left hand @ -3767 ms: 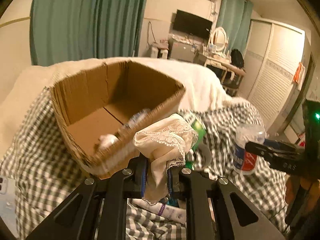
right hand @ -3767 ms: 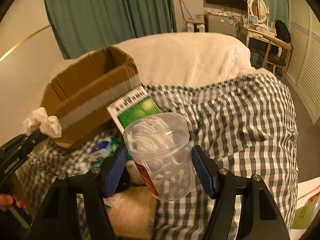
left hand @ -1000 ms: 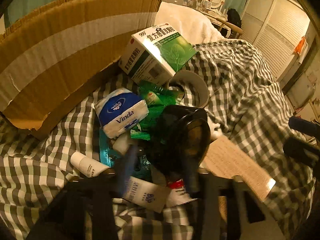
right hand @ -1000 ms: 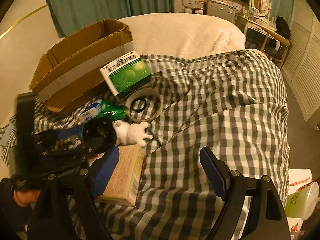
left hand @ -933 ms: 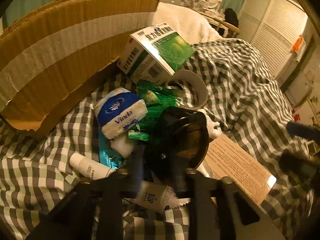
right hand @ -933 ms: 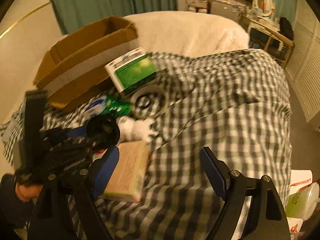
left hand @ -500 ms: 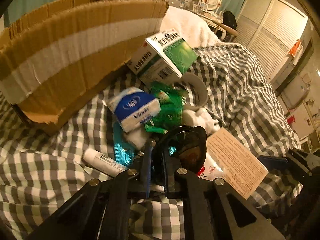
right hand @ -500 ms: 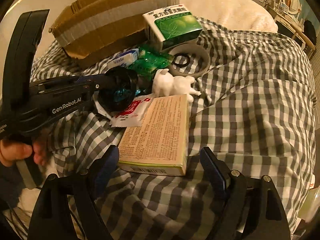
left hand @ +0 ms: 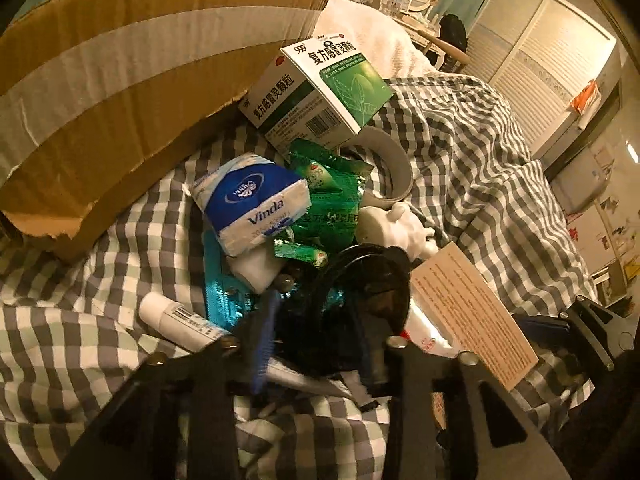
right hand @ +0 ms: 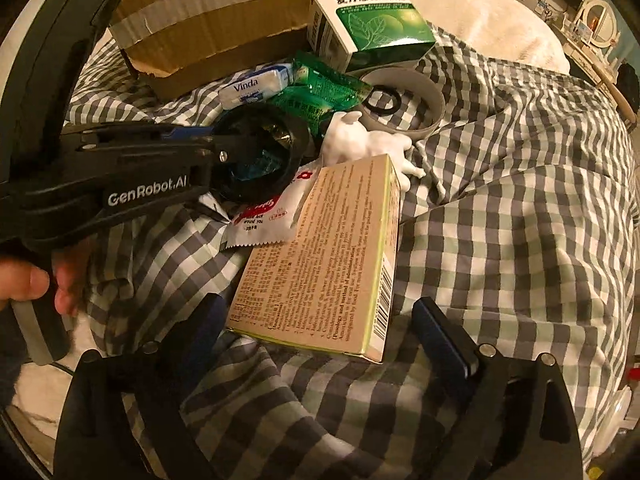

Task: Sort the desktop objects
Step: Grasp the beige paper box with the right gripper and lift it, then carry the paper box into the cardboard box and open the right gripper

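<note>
1. Checked bedding [right hand: 500, 240] carries a heap of small goods beside a cardboard box [left hand: 132, 80].
2. At the heap's near edge, a round black container [left hand: 360, 300] sits between the left gripper [left hand: 316, 336] fingers, whose jaws have just been opening; whether the pads still press on it cannot be told.
3. Just beside it, a tan printed carton [right hand: 328, 264] lies flat, its near end between the wide-spread jaws of the right gripper [right hand: 320, 328], untouched.
4. Behind lie a Vinda tissue pack [left hand: 256, 204], green sachets [left hand: 332, 204], a white figurine [right hand: 360, 144] and a green medicine box [right hand: 372, 28].
</note>
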A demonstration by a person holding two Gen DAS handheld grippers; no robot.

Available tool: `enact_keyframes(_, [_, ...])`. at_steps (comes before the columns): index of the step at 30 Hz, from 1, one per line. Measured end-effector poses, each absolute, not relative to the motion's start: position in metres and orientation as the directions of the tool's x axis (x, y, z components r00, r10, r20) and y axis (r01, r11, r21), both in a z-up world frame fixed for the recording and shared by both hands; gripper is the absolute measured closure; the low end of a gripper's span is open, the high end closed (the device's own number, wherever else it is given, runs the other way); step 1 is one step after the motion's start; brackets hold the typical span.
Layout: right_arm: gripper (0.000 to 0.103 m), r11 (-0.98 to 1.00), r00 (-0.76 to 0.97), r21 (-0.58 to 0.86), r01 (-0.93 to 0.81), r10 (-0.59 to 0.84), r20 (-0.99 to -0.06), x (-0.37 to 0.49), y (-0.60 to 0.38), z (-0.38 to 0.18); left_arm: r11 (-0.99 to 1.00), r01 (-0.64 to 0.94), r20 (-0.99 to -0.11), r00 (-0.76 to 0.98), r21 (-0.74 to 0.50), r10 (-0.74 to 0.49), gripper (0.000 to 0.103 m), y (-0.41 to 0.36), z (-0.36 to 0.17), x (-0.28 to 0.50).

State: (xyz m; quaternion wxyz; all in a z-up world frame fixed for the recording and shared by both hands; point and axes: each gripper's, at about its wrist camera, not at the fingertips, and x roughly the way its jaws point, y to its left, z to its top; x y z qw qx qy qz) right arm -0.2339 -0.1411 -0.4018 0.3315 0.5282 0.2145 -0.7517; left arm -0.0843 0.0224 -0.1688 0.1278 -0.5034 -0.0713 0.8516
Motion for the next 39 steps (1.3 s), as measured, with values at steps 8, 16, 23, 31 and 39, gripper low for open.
enact_keyframes(8, [0.009,-0.663,-0.247,-0.035,0.748,-0.23,-0.941,-0.228,-0.15,-0.407,-0.974,-0.158,-0.842,-0.494,-0.16,0.218,0.084,0.03,-0.17,-0.082])
enact_keyframes(16, [0.025,-0.748,-0.295,0.028,0.663,-0.296,-0.909,-0.24,-0.127,-0.39,-0.969,-0.143,-0.817,-0.522,-0.2,0.246,0.09,0.022,-0.161,-0.076])
enact_keyframes(23, [0.025,-0.79,-0.367,0.011,0.613,-0.296,-0.882,-0.245,-0.116,-0.371,-0.965,-0.152,-0.814,-0.52,-0.212,0.261,0.095,0.022,-0.159,-0.076])
enact_keyframes(31, [0.025,-0.817,-0.409,0.021,0.576,-0.31,-0.858,-0.252,-0.1,-0.355,-0.969,-0.164,-0.806,-0.539,-0.182,0.243,0.095,0.025,-0.158,-0.072])
enact_keyframes(39, [0.025,-0.822,-0.45,0.051,0.568,-0.361,-0.817,-0.253,-0.091,-0.325,-0.968,-0.163,-0.705,-0.664,-0.191,0.251,0.095,0.017,-0.111,-0.056])
